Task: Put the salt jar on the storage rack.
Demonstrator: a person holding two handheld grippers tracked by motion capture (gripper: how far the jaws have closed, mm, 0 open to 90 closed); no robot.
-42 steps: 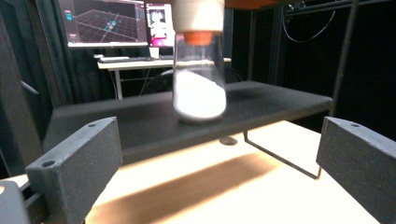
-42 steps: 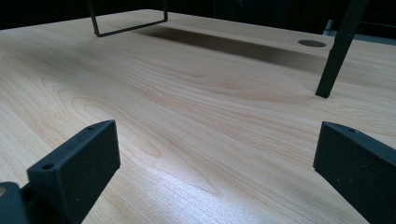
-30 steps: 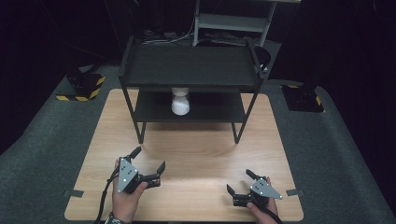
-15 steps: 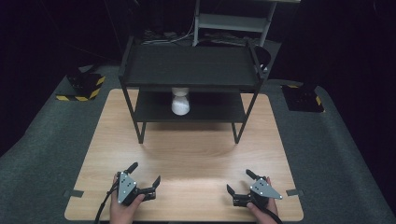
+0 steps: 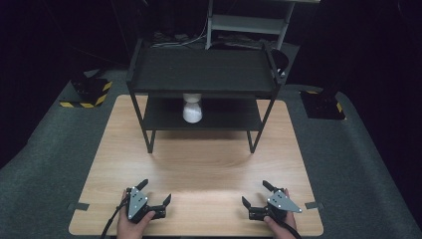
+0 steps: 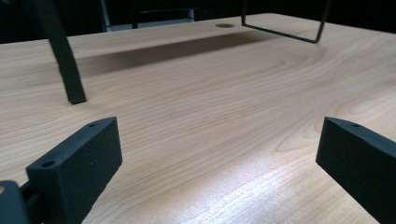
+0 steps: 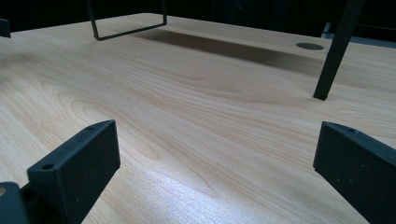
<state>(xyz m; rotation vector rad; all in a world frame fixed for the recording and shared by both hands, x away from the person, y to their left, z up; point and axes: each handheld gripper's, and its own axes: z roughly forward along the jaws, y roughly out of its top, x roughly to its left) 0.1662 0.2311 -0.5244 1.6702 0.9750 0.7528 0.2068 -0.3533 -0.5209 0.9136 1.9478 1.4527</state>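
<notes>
Both grippers are sitting low at the near edge of the wooden table [image 5: 199,164], one at each corner, well apart from each other. The left gripper [image 5: 155,193] is resting in the person's hand with its jaws spread wide and nothing between them, just bare wood grain showing in the left gripper view. The right gripper [image 5: 255,194] is mirroring it, jaws standing apart and empty too, pointing in toward the middle of the table. Farther back, the black two-tier shelf rack [image 5: 201,69] is standing across the far half of the table, its thin legs planted on the wood. The white bottle [image 5: 192,108] is standing upright on the lower shelf, tucked under the top tier near the middle, well away from both grippers.
</notes>
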